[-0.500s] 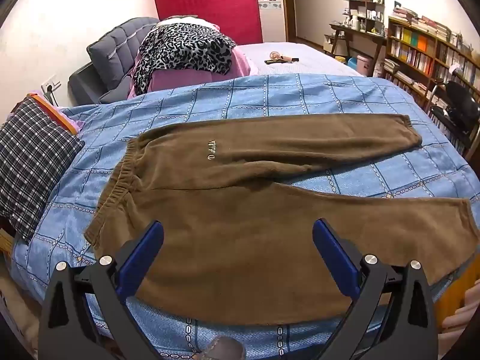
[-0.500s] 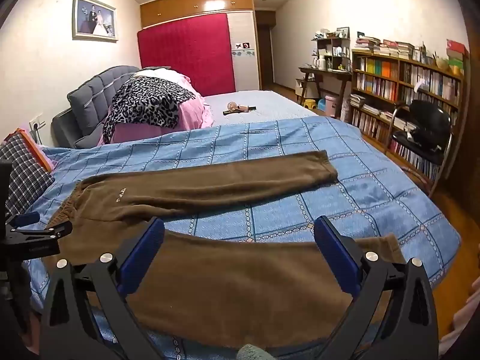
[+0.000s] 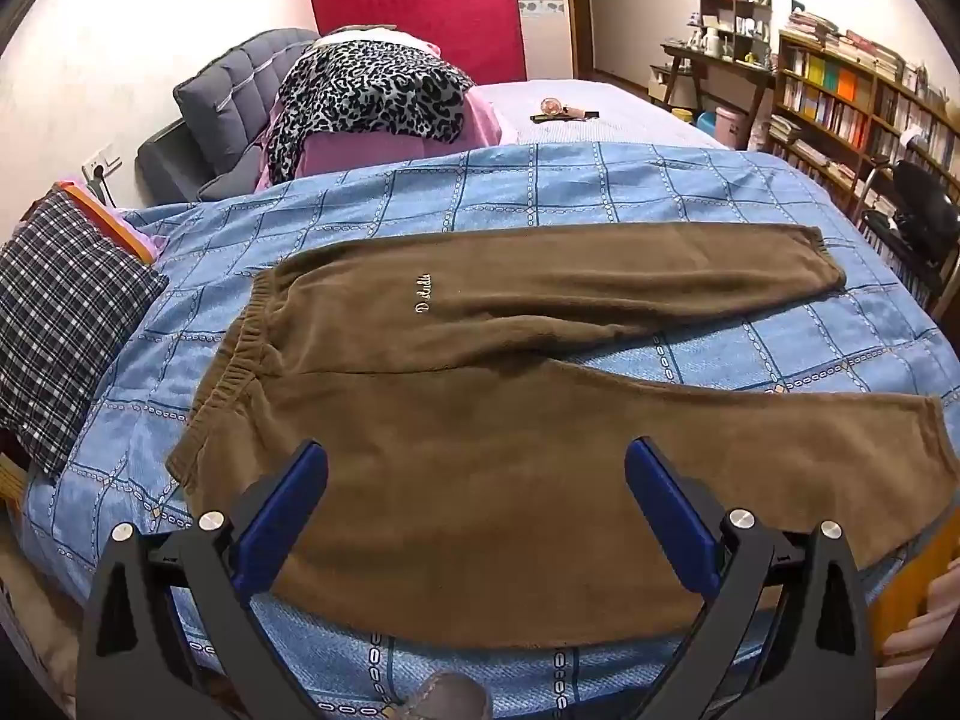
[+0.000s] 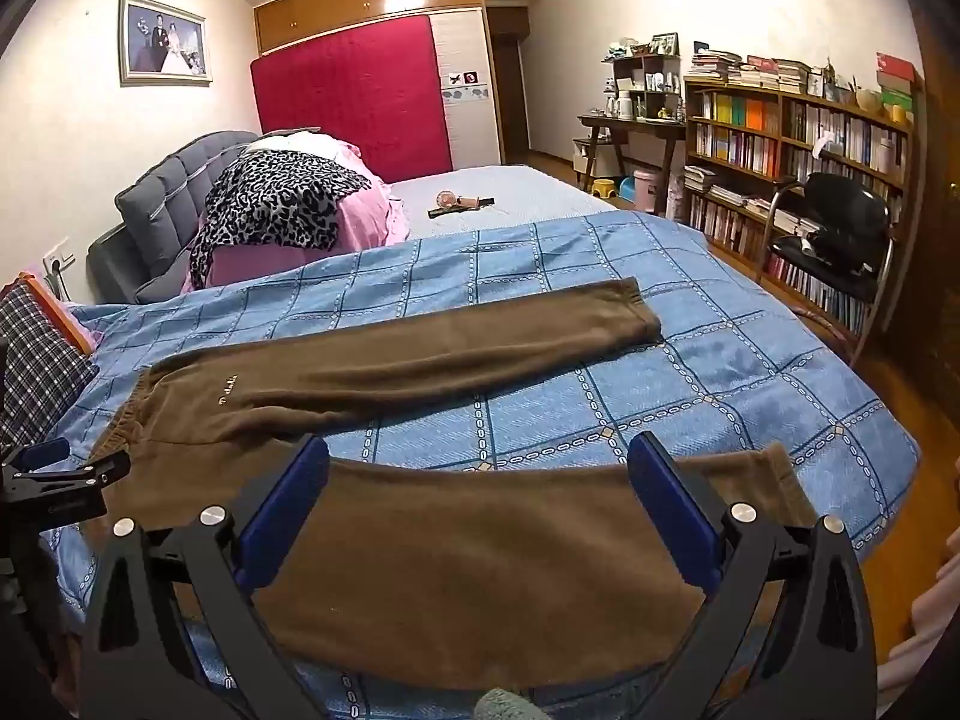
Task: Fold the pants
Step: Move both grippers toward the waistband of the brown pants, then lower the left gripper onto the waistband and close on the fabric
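Note:
Brown fleece pants lie spread flat on a blue checked blanket, waistband to the left, both legs running right and splayed apart. My left gripper hovers open above the seat and near leg, nothing between its blue pads. In the right wrist view the same pants fill the foreground; my right gripper stands open over the near leg, close to its cuff. The left gripper shows at that view's left edge, near the waistband.
A plaid pillow lies at the bed's left end. Leopard-print and pink bedding is piled behind. A small hair dryer rests on the far bed. Bookshelves and a black chair stand right of the bed.
Both views have shifted only slightly; the pants lie as before and both grippers stay open.

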`<state>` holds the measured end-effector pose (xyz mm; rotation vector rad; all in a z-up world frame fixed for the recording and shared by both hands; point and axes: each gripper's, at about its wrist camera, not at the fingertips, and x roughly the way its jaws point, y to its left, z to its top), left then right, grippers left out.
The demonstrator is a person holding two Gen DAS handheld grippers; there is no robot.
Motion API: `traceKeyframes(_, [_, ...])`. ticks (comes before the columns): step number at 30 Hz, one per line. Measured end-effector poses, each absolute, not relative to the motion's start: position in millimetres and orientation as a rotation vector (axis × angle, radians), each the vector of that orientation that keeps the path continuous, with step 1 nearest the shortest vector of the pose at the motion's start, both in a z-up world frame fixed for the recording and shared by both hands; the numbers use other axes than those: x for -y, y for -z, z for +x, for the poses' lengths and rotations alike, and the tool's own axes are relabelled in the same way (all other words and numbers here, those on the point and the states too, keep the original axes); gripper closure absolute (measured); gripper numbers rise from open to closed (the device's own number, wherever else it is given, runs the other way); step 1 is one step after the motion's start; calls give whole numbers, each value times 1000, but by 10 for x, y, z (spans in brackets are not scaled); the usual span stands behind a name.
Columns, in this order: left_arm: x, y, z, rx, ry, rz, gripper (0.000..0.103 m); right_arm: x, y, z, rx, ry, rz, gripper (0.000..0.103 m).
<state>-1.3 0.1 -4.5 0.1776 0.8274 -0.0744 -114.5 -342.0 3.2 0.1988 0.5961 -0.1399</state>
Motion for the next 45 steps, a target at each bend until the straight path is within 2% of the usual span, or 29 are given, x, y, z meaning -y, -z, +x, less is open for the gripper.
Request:
traceKeyframes(22, [-125, 146, 97, -866, 39, 154, 5, 3485, 72, -1087, -644, 174, 224, 3])
traceKeyframes(45, [-687, 547, 700, -1030, -51, 33, 5, 3581, 471, -656, -873, 212, 294, 3])
